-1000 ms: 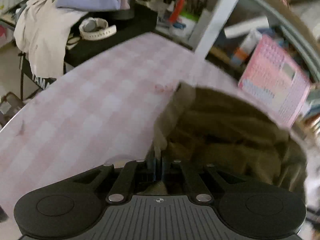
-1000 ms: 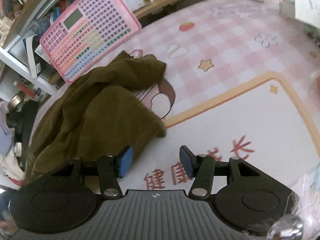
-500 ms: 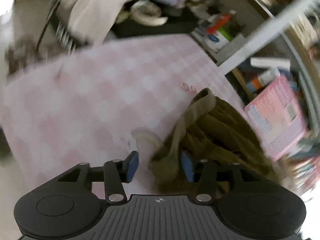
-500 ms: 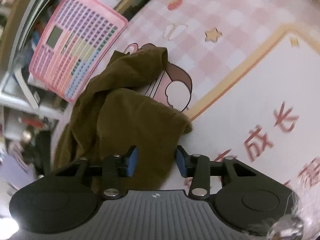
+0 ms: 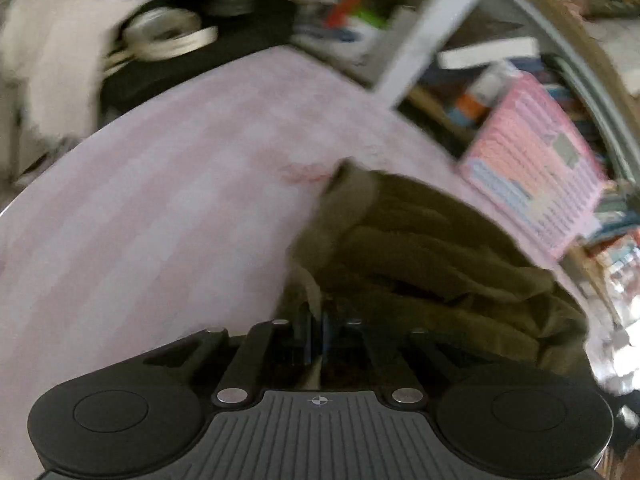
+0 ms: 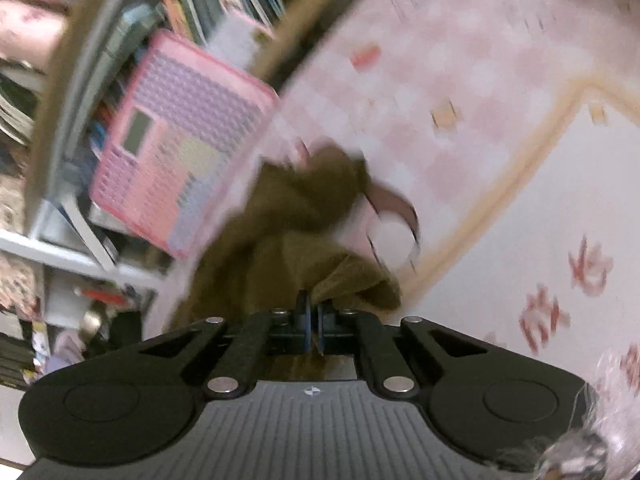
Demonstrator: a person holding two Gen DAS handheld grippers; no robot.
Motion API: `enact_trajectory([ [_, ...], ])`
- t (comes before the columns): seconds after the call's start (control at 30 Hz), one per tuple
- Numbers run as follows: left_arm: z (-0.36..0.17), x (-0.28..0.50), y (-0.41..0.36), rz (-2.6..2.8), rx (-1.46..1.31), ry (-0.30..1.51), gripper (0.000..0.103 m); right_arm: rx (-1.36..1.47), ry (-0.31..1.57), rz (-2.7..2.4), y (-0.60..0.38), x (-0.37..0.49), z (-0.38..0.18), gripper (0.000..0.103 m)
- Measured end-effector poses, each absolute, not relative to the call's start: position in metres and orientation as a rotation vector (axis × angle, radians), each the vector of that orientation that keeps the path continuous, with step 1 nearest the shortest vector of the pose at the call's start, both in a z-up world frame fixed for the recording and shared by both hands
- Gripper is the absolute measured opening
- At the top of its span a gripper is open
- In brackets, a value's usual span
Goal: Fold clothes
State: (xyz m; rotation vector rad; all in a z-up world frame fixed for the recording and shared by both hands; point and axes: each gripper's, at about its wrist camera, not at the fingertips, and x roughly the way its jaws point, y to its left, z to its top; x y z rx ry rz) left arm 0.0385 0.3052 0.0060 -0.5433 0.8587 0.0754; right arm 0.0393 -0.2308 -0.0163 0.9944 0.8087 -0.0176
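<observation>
An olive-brown garment (image 5: 420, 252) lies bunched on the pink checked mat (image 5: 160, 208). My left gripper (image 5: 316, 316) is shut on the garment's near edge, with cloth pinched between the pads. In the right wrist view the same garment (image 6: 304, 216) is crumpled, and my right gripper (image 6: 314, 312) is shut on a fold of it at its near right edge. Both views are motion-blurred.
A pink toy keyboard (image 6: 180, 140) leans against the bookshelf behind the garment; it also shows in the left wrist view (image 5: 536, 172). A white shelf post (image 5: 436, 20) and a cluttered black side table (image 5: 192, 56) stand beyond the mat. The mat's white printed area (image 6: 540, 240) lies right.
Both grippers have closed on the garment: the left was open half a second ago, the right was open and has moved in onto the fold. The cloth looks more bunched.
</observation>
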Motion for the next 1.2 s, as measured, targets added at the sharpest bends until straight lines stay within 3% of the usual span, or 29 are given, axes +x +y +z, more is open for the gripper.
enact_trajectory([
  [0.17,0.071,0.07,0.309,-0.058,-0.683,0.583,0.002,0.931,0.58,-0.002,-0.256,0.058,0.048,0.003],
  [0.33,0.116,0.026,0.31,-0.263,-0.68,0.403,0.003,0.893,0.35,0.075,-0.278,0.008,0.103,0.003],
  [0.53,0.015,-0.019,0.319,-0.153,-0.71,0.728,0.003,0.849,0.625,-0.031,-0.285,-0.032,0.04,0.003],
  [0.63,0.005,-0.026,0.322,-0.107,-0.727,0.753,0.004,0.858,0.739,-0.091,-0.284,-0.04,0.008,0.003],
  [0.77,-0.009,-0.036,0.326,-0.045,-0.749,0.787,0.023,0.868,0.891,-0.171,-0.283,-0.05,-0.033,0.011],
  [0.87,-0.008,-0.043,0.319,-0.054,-0.739,0.804,0.032,0.908,0.9,-0.192,-0.288,-0.054,-0.043,0.028],
  [0.97,-0.009,-0.046,0.311,-0.052,-0.723,0.827,0.035,0.96,0.874,-0.2,-0.295,-0.056,-0.045,0.028],
  [1.07,-0.013,-0.046,0.302,-0.041,-0.702,0.849,0.03,0.983,0.867,-0.203,-0.296,-0.055,-0.046,0.028],
  [1.1,-0.013,-0.044,0.3,-0.046,-0.704,0.84,0.015,0.986,0.862,-0.204,-0.295,-0.054,-0.046,0.027],
  [1.13,-0.012,-0.04,0.298,-0.055,-0.712,0.828,0.002,0.988,0.857,-0.205,-0.295,-0.053,-0.047,0.017],
  [1.2,0.003,-0.036,0.298,-0.11,-0.74,0.765,0.001,0.991,0.842,-0.218,-0.296,-0.051,-0.047,0.004],
])
